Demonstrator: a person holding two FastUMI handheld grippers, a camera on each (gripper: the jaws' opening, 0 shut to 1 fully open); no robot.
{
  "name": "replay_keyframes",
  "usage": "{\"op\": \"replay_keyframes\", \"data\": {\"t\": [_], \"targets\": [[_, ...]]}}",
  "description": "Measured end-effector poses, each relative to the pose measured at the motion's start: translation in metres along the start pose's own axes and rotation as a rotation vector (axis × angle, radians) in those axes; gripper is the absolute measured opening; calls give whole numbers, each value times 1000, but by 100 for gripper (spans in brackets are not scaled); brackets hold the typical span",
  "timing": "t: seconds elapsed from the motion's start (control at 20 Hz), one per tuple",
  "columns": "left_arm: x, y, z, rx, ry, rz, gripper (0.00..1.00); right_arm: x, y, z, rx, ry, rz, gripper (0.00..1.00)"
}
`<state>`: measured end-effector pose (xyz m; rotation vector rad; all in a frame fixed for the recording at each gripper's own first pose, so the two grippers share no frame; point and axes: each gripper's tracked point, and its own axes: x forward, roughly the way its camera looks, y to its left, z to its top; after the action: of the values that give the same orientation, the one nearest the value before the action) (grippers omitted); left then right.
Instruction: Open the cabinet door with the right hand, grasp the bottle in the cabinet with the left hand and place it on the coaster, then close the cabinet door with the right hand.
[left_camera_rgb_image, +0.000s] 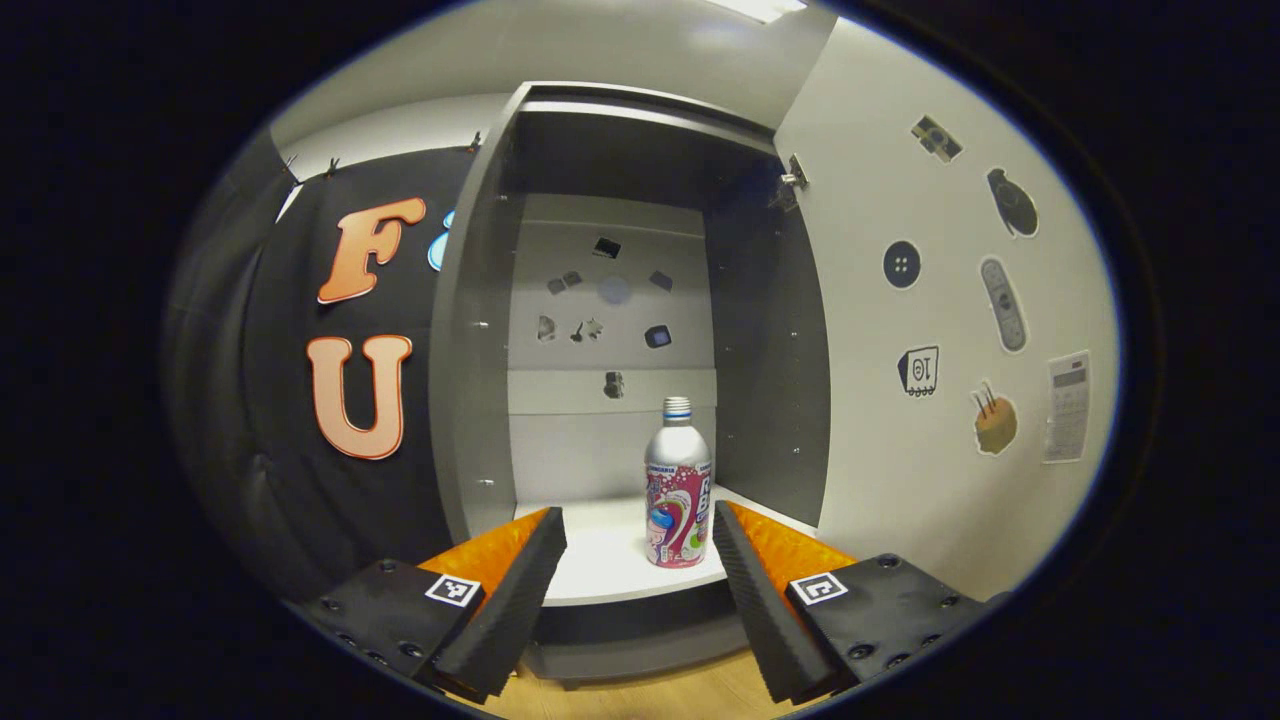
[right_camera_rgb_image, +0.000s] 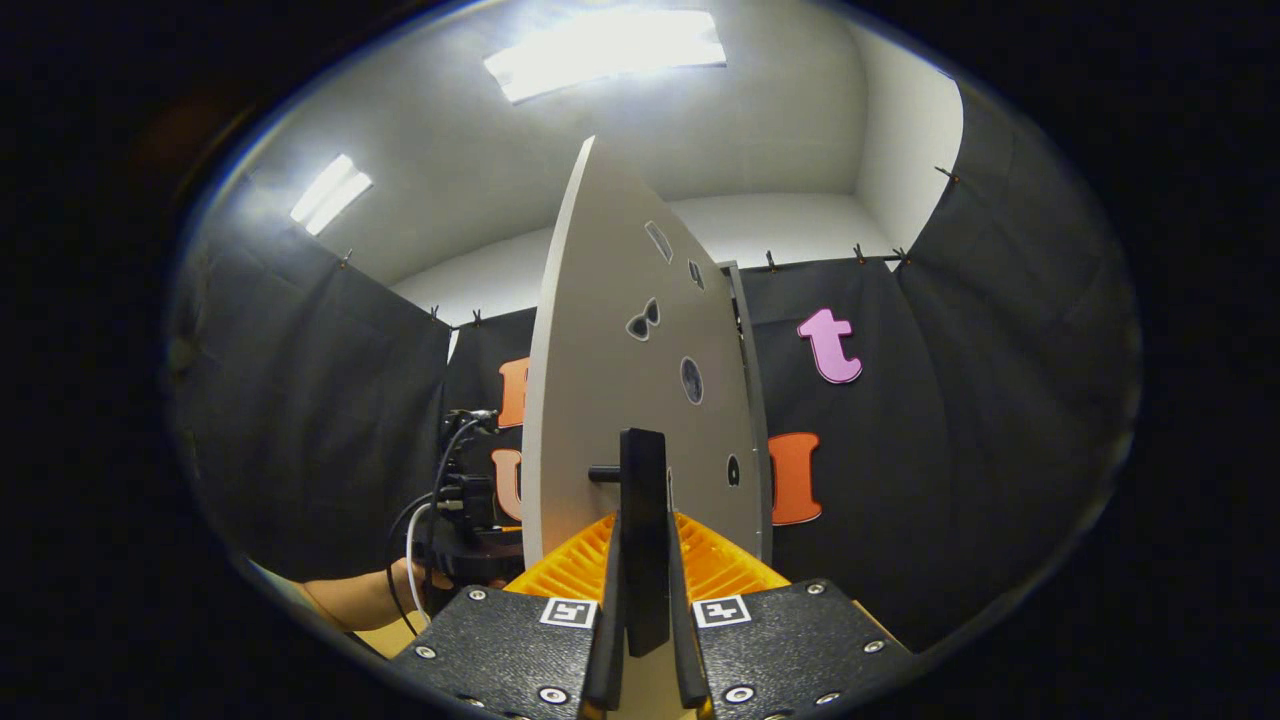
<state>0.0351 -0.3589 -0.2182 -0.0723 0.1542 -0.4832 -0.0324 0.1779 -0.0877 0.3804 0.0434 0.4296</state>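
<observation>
Left gripper view: our left gripper (left_camera_rgb_image: 638, 545), fingers apart, faces bottle (left_camera_rgb_image: 677, 487) on cabinet (left_camera_rgb_image: 470, 400) shelf; right gripper (right_camera_rgb_image: 645, 600) clamped on door handle (right_camera_rgb_image: 643, 530).

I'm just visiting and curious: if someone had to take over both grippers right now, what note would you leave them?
Right gripper: shut on the door handle, holding the cabinet door swung open.
Left gripper: open, fingers either side of the bottle in the picture, not gripping it.
Bottle: upright on the cabinet shelf, near its front edge.
Done: door opened.
Left: grasp the bottle, set it on the coaster, close the door.
</observation>
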Motion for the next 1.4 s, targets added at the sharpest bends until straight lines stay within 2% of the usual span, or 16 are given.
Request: {"op": "replay_keyframes", "data": {"t": [0.05,0.2,0.25,0.3,0.45,0.5,0.55,0.7,0.75,0.8,0.95,1.1,1.15,1.2,1.25,1.4], "targets": [[9,-5,-6,5,21,-3,96,0,0,-2,3,7,1,21],[38,-14,-18,-4,58,2,93,-8,3,-4,33,20,13,21],[46,-15,-19,-7,66,1,100,-10,3,-5,41,24,19,21],[55,-18,-23,-7,77,1,97,-13,3,-5,42,25,21,21],[81,-23,-32,-21,97,1,97,-16,-4,-5,34,17,17,21],[89,-25,-37,-31,99,0,100,-18,-5,-6,37,18,17,17],[98,-27,-40,-40,96,4,100,-20,-7,-7,44,24,13,21],[122,-21,-46,-55,68,40,98,-27,-11,-11,56,42,7,21],[129,-19,-42,-55,46,52,94,-28,-13,-12,58,48,3,21],[134,-17,-41,-50,34,66,97,-28,-16,-13,61,52,-4,21],[150,-22,-47,-64,70,60,93,-29,-29,-17,68,61,-33,20],[166,-23,-49,-64,73,56,100,-33,-41,-17,75,59,-64,20],[170,-23,-49,-65,78,58,96,-36,-46,-17,79,58,-73,20],[171,-20,-49,-65,78,68,96,-37,-51,-17,85,56,-83,26],[173,-18,-48,-65,76,71,96,-36,-56,-17,93,55,-93,19],[170,-20,-46,-70,77,59,88,-38,-70,-16,119,52,-115,14]]}}
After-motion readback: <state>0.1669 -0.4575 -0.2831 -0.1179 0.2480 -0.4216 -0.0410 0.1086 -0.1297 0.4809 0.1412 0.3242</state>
